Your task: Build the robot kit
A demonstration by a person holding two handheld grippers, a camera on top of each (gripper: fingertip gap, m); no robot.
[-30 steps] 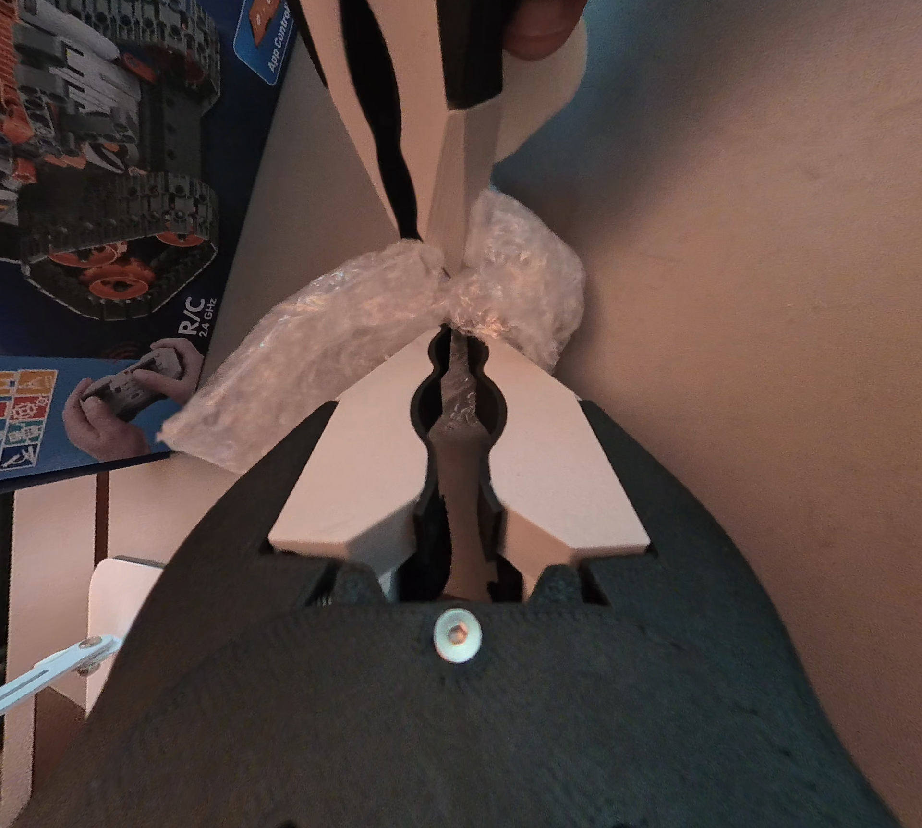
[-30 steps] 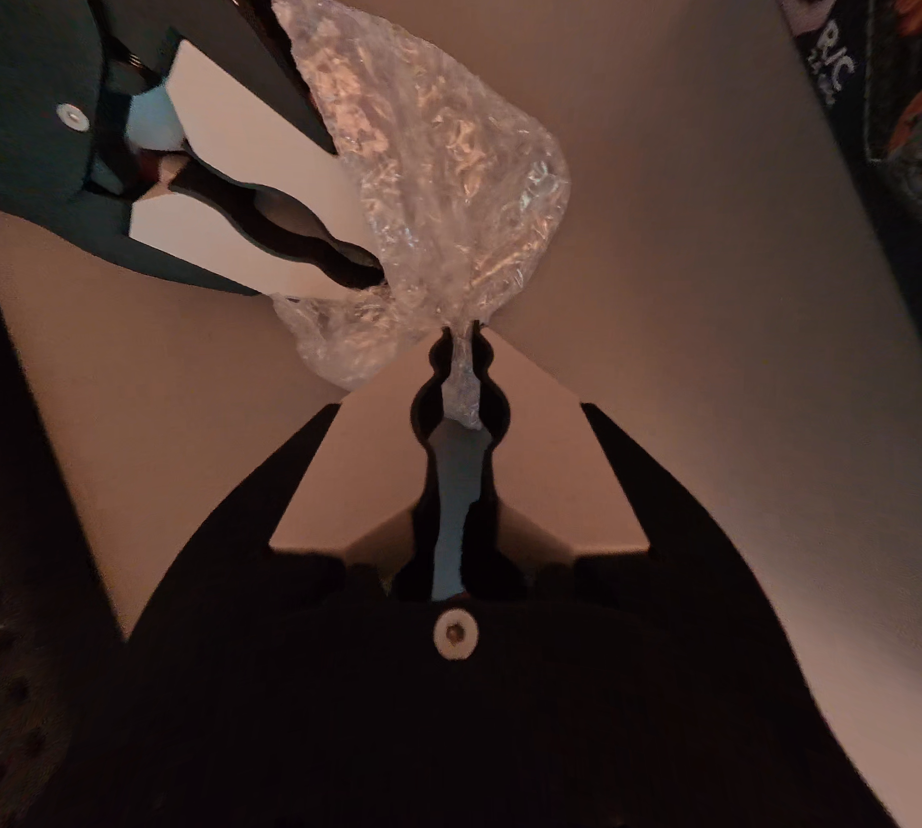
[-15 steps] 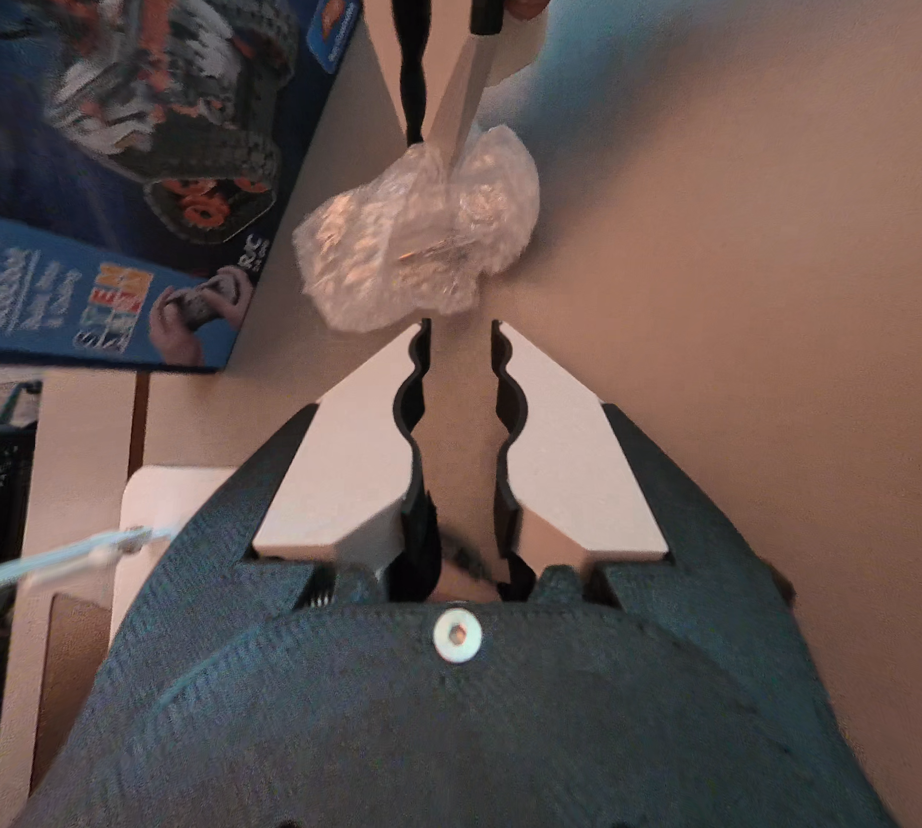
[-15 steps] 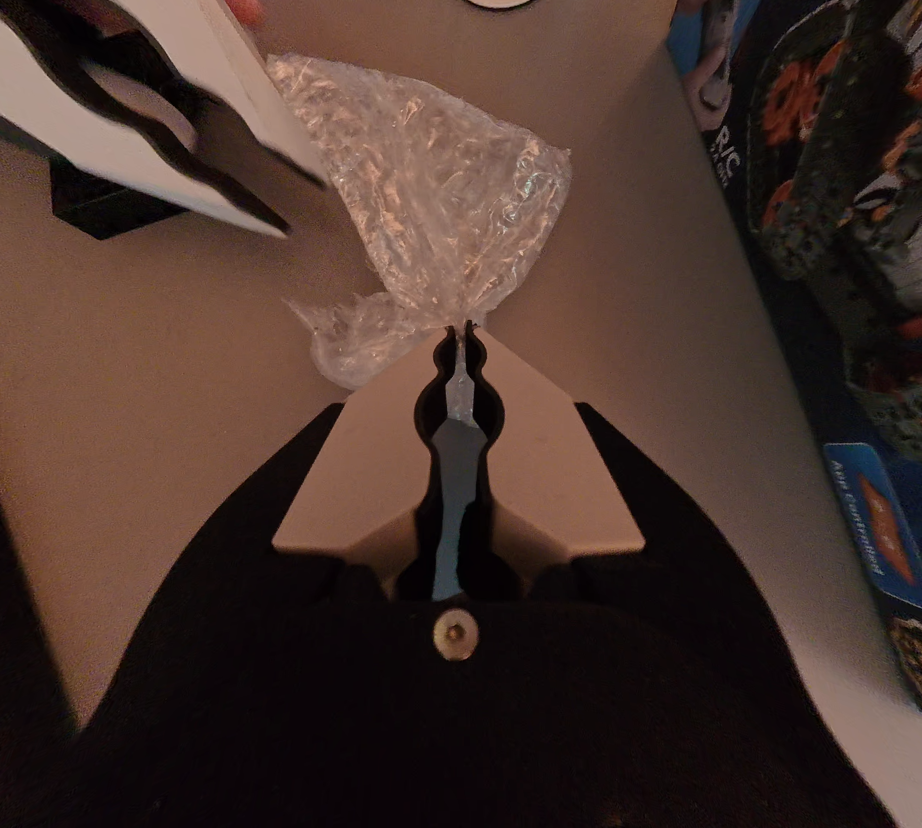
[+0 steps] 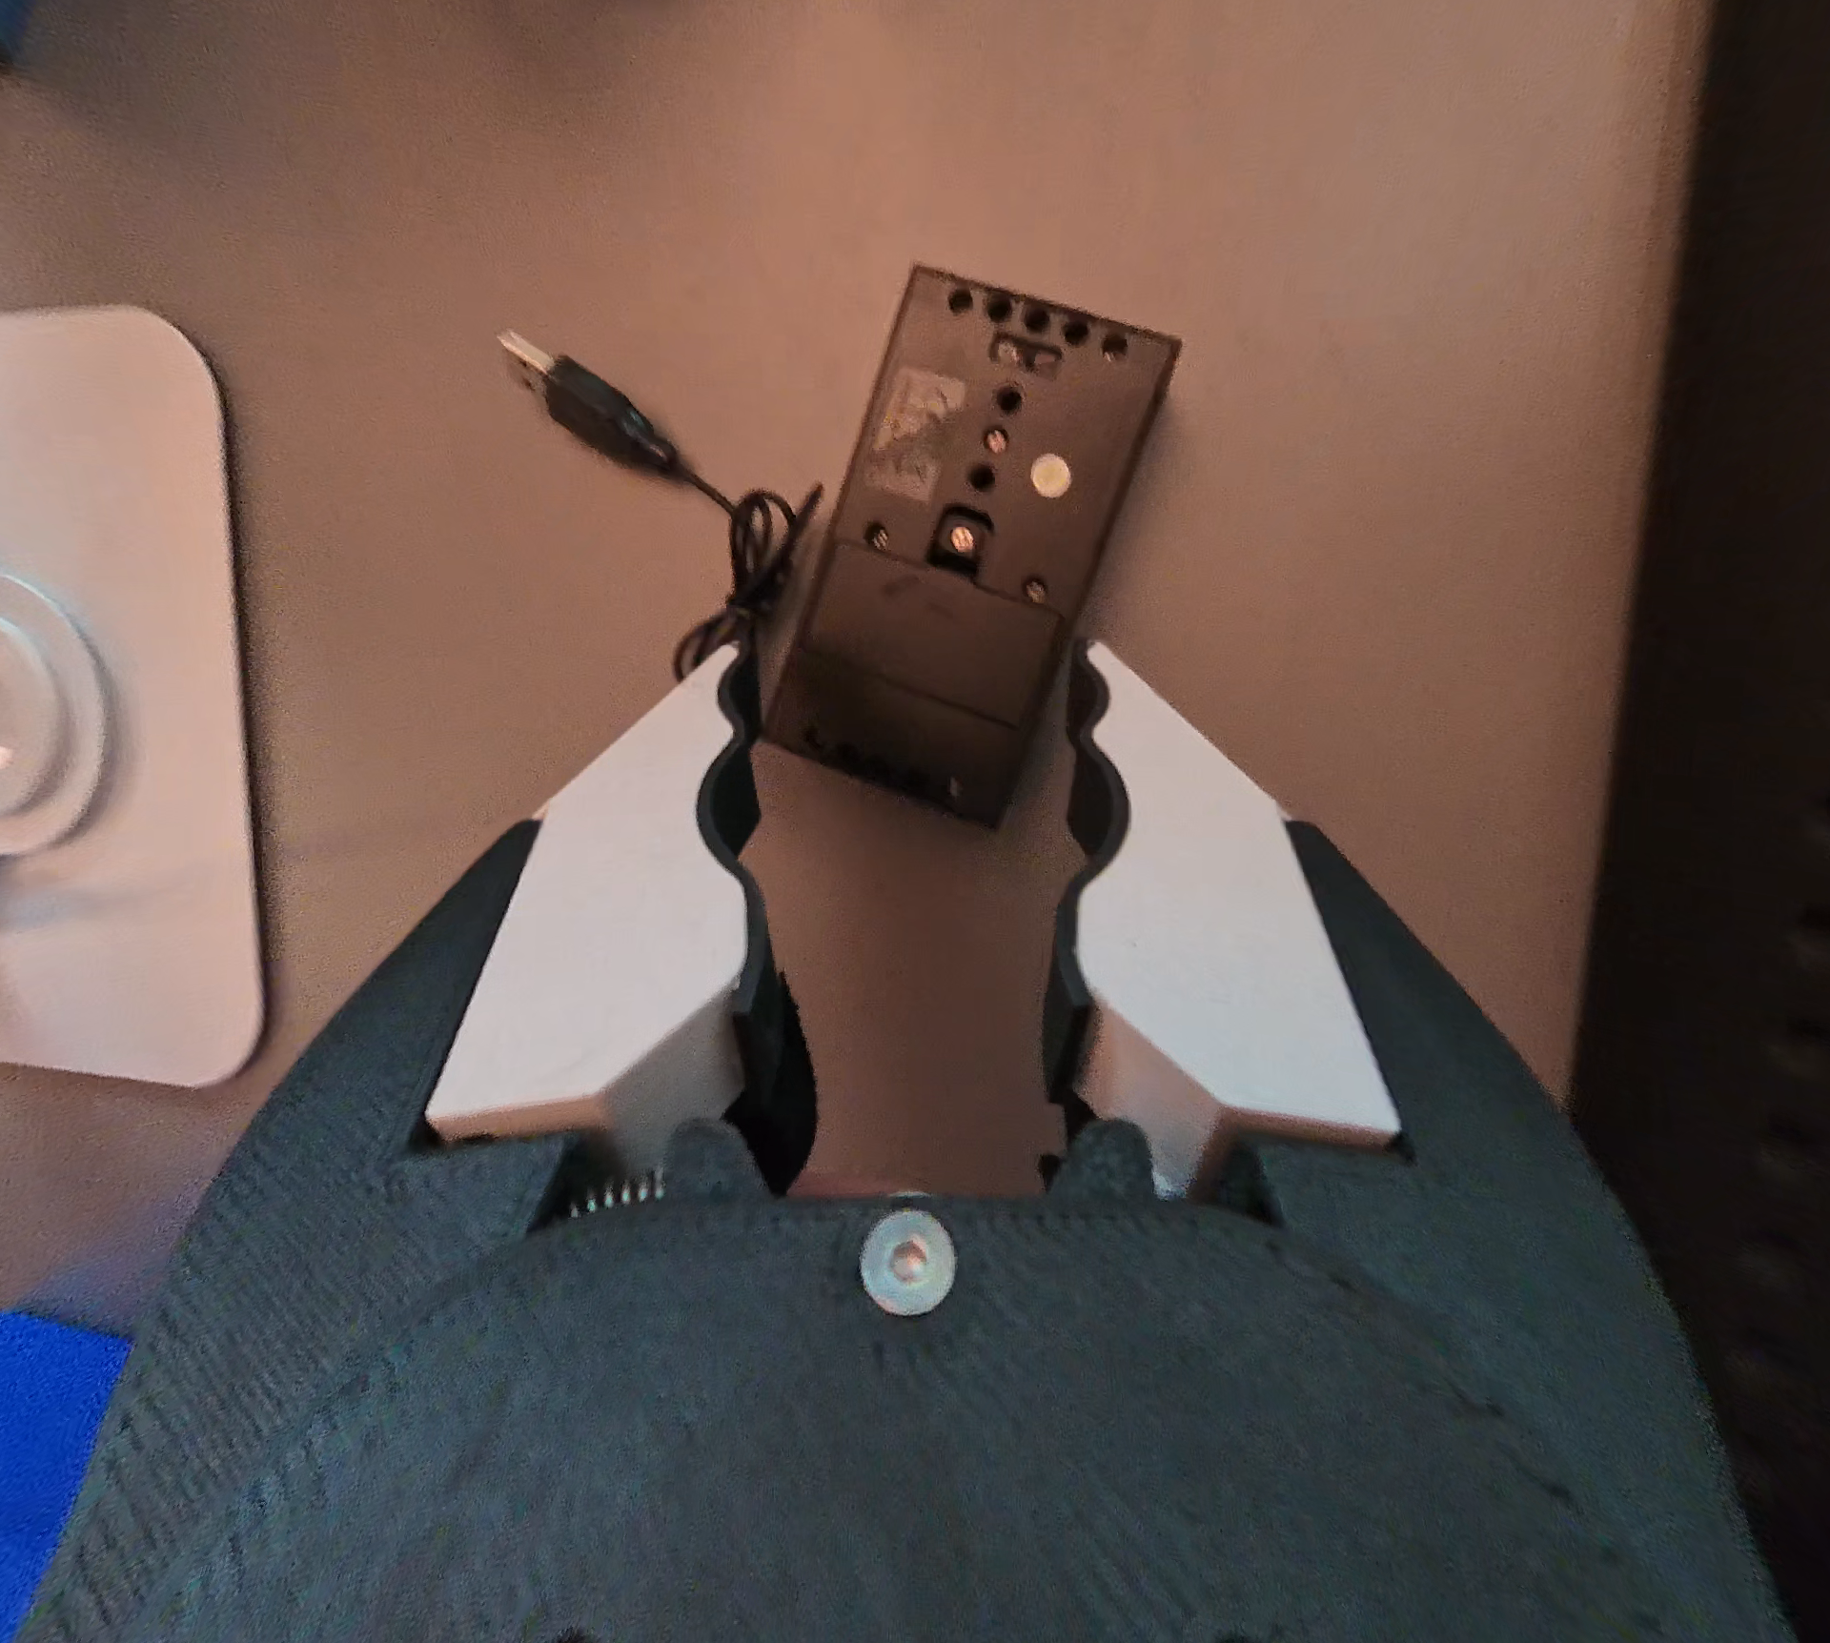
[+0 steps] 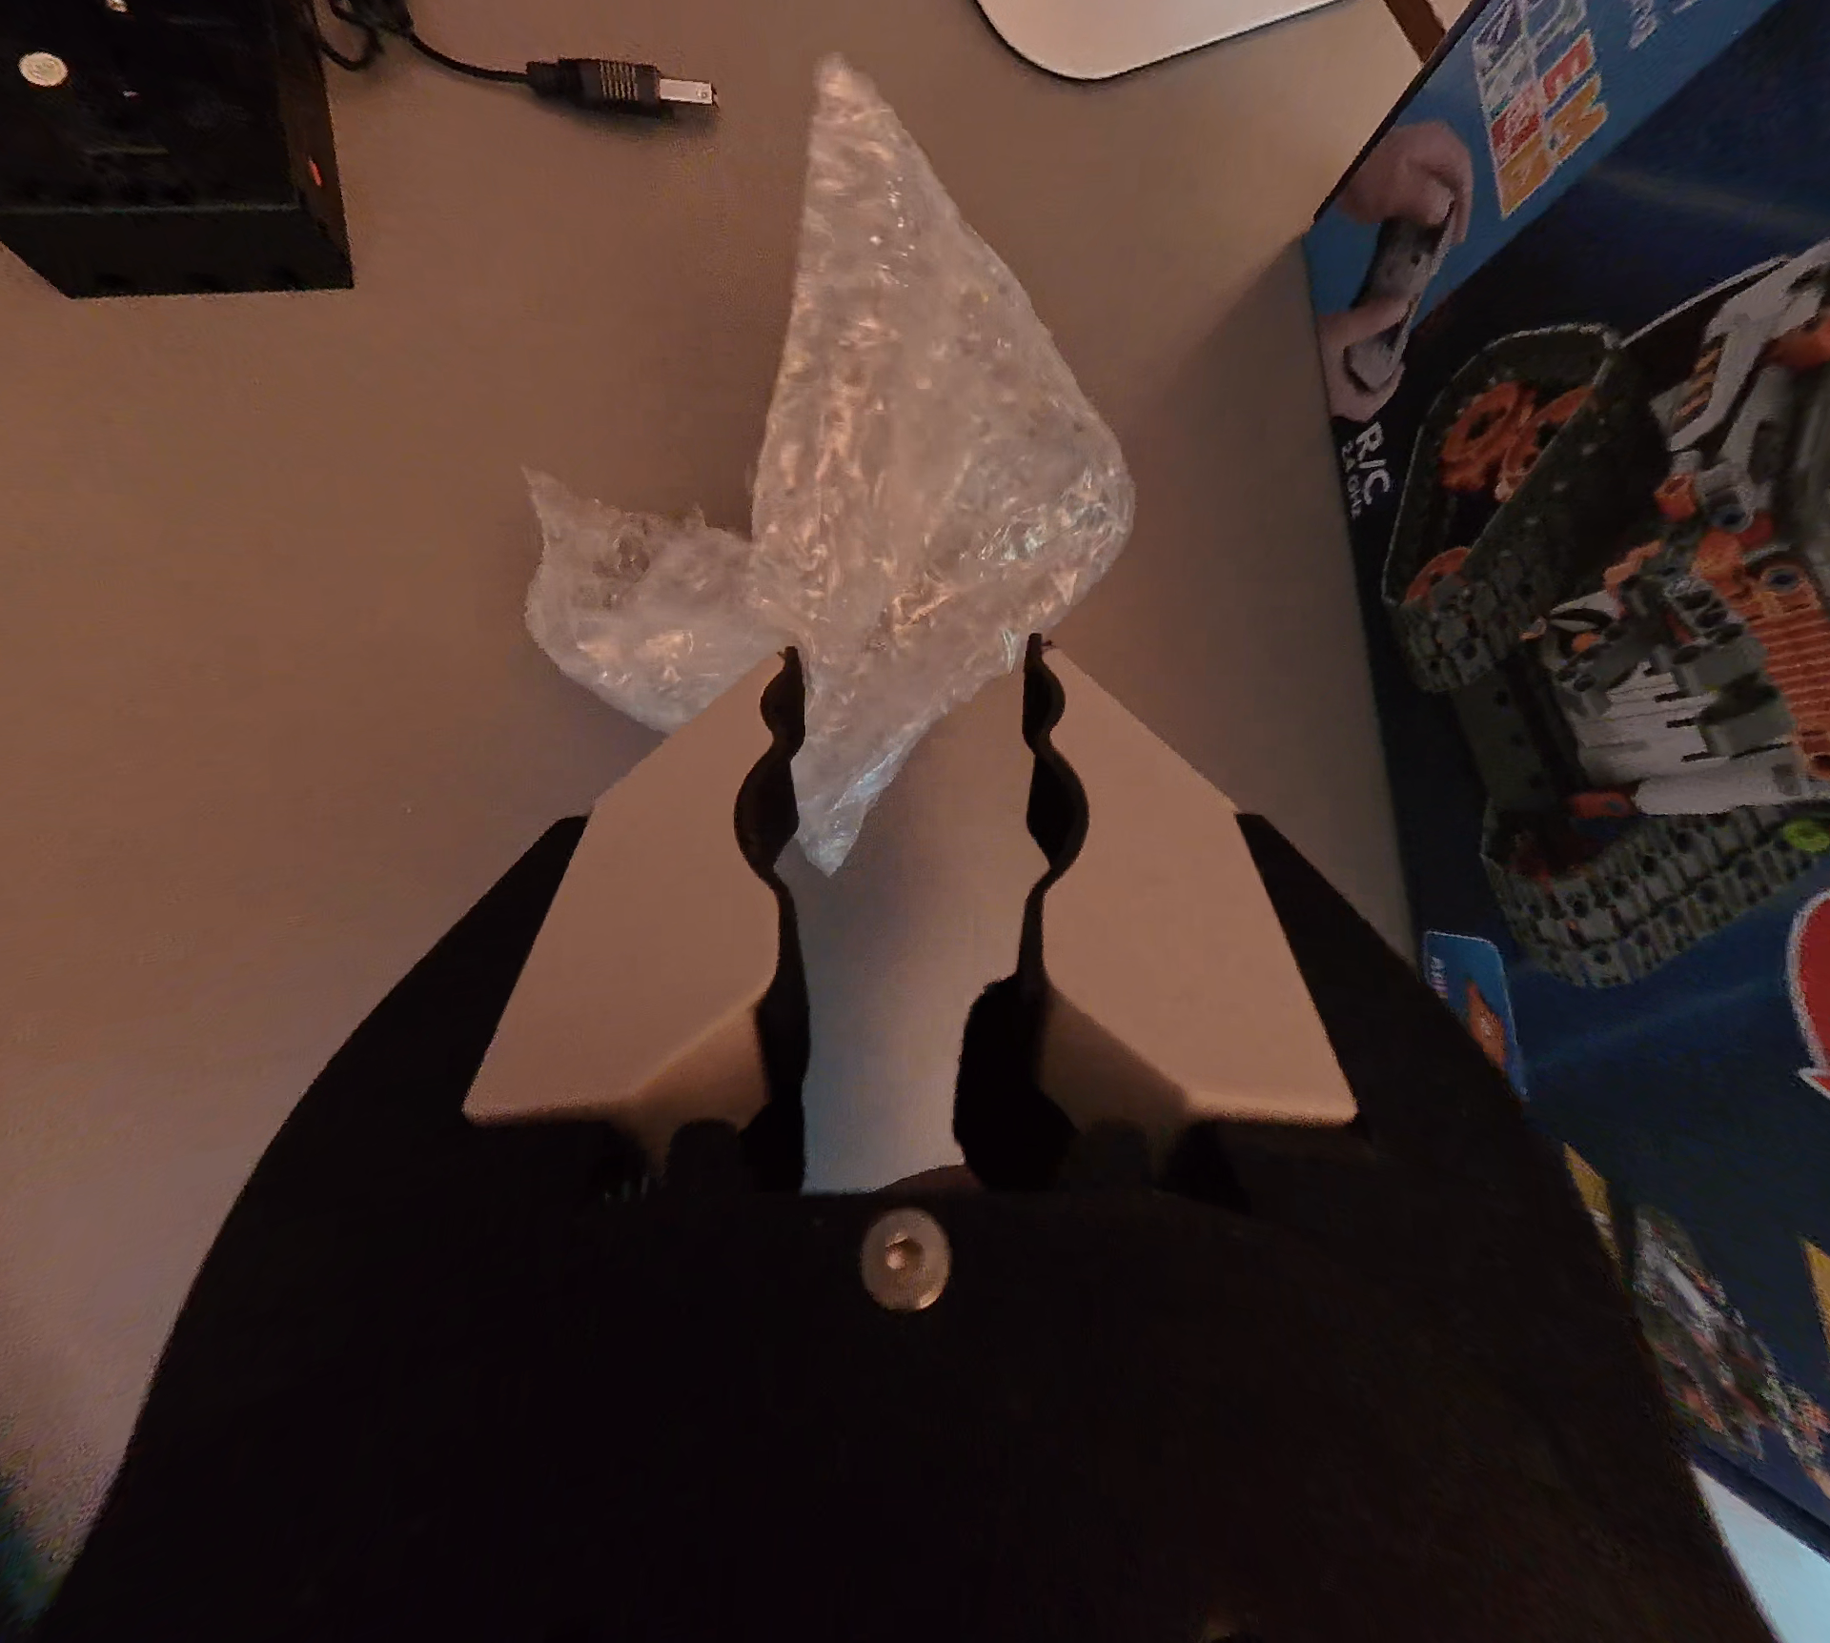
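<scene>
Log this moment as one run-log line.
left hand-held gripper: open, over black box | right hand-held gripper: open, over bubble wrap

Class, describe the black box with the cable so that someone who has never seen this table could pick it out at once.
Start from the tan table. The black box lies flat on it, its near end between the open fingertips of the left hand-held gripper. Unlike the crumpled clear plastic bag and the blue toy box, it is a dark rectangular block dotted with round holes, with a thin black USB cable lying beside it.
</scene>
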